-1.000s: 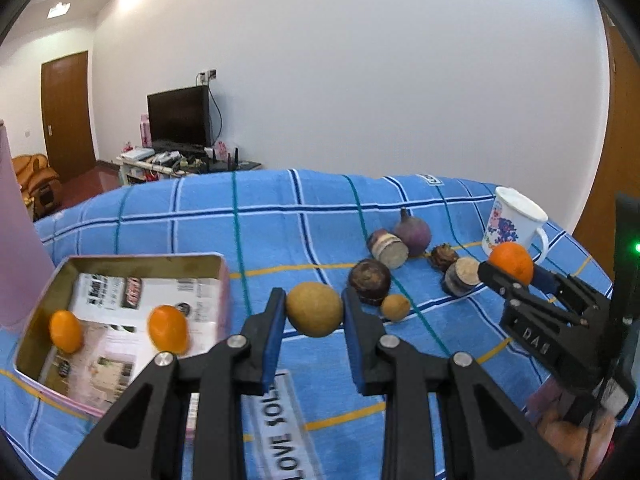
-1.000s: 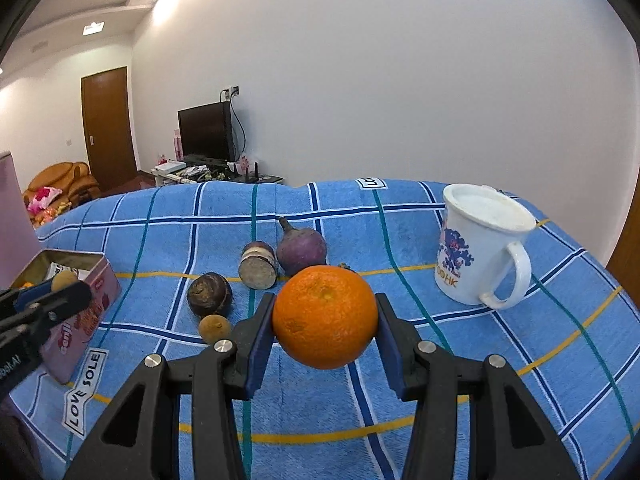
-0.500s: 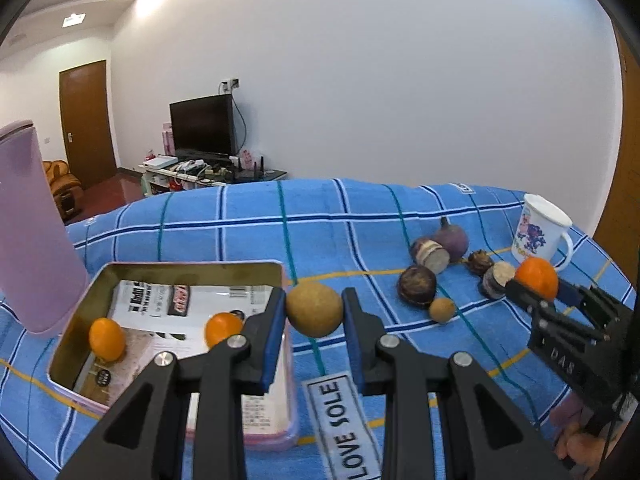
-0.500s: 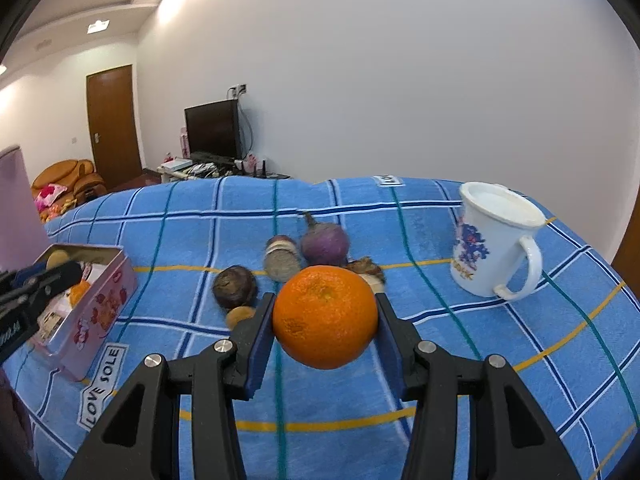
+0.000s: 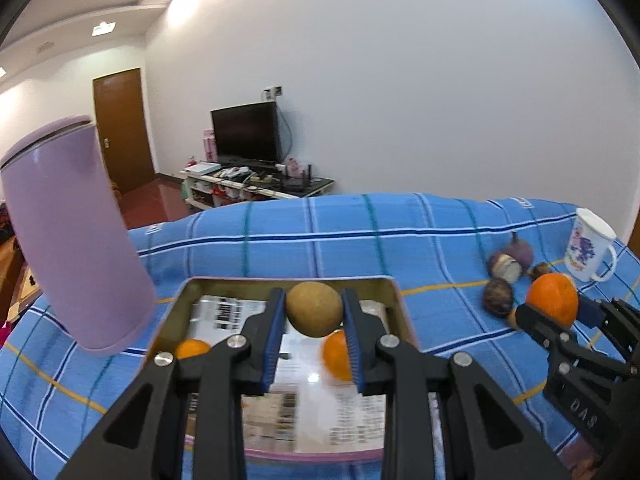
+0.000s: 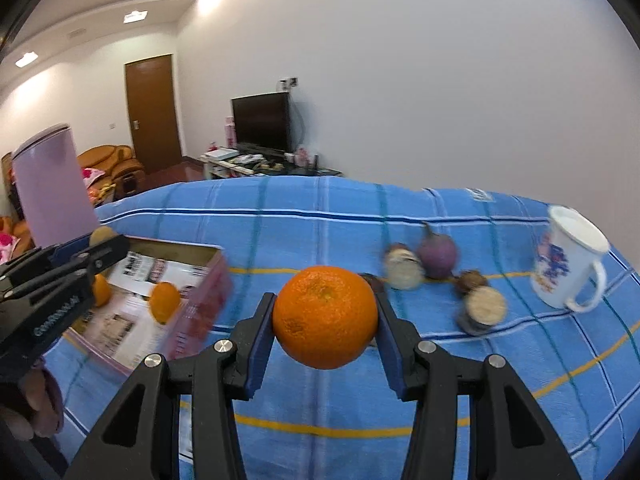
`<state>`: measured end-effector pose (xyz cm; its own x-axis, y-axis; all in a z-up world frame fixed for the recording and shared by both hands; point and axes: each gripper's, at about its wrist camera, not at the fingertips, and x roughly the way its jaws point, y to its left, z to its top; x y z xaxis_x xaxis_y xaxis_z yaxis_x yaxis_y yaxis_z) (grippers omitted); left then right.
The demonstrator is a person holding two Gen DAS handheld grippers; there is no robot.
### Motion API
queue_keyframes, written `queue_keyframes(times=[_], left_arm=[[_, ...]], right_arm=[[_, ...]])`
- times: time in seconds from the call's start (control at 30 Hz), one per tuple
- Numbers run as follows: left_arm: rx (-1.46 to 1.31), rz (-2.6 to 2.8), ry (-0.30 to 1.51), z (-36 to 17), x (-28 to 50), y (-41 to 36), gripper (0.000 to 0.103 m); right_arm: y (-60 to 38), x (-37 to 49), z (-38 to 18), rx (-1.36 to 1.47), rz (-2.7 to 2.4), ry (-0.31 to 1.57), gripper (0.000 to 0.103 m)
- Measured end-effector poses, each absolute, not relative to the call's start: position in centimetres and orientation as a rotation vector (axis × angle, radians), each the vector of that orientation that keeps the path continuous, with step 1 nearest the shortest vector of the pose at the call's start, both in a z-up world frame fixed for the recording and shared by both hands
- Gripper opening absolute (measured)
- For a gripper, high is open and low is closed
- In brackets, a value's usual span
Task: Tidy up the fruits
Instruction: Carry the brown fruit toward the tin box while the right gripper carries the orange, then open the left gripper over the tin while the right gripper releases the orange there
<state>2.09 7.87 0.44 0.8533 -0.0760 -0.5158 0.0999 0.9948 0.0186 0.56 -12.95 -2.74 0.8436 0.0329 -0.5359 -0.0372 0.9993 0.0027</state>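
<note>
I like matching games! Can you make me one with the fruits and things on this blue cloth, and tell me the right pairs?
Things:
1. big orange
2. brown round fruit
3. white mug
4. two small oranges

Places:
A. standing on the blue cloth
B. lying inside the tin box
C. clamped in the right gripper
D. clamped in the left gripper

Pairs: 1-C, 2-D, 3-A, 4-B

Tin [image 5: 394,300] near edge hidden behind left gripper [image 5: 314,322]; loose fruits [image 6: 404,270] blurred.
</note>
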Motion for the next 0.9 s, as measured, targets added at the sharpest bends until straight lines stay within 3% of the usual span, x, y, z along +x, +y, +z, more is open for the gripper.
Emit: queue_keyframes(times=[0.57, 0.9], left_arm=[[-0.017, 0.054, 0.578, -0.4, 4.3, 14.6, 0.030], [0.005, 0.093, 0.623, -1.7, 5.6, 14.7, 0.030]], right_arm=[[-3.0, 4.3, -2.8, 0.028, 0.182, 0.573, 0.050], [-1.0, 7.9, -3.8, 0.038, 0.208, 0.638, 0.050]])
